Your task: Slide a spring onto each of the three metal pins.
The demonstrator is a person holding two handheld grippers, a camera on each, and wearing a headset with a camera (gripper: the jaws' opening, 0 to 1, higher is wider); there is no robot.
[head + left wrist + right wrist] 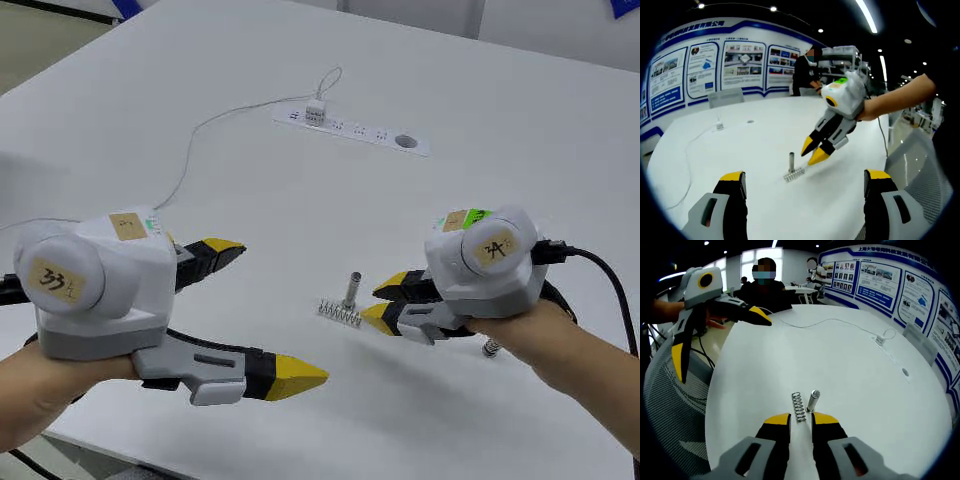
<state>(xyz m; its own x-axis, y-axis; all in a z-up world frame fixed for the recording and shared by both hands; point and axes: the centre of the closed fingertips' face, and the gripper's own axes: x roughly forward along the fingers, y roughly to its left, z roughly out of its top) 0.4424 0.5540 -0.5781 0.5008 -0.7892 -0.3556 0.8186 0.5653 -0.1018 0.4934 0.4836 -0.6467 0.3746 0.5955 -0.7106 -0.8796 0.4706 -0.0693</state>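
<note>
The left gripper is at the lower left of the head view, held in a hand, w/ its two yellow-tipped jaws spread wide apart and nothing between them. The right gripper is at the right of centre, also in a hand. Its jaws are close together w/ only a narrow gap, so it is released and grasps nothing. On the white table, a short metal pin stands upright in the middle of the frame, just left of the right gripper's tips. A spring lies flat beside the pin's base, a bit below and left of it, not on the pin. What looks like a second spring lies near the right hand, at the lower right, partly hidden. In the right gripper view, the spring and the pin are side by side just above the jaw tips, near the bottom centre. The left gripper comes in at the upper left. In the left gripper view, the pin and spring are at centre, w/ the right gripper pointing down at them from the upper right. A power strip w/ a thin cable lies at the top centre of the head view.
</note>
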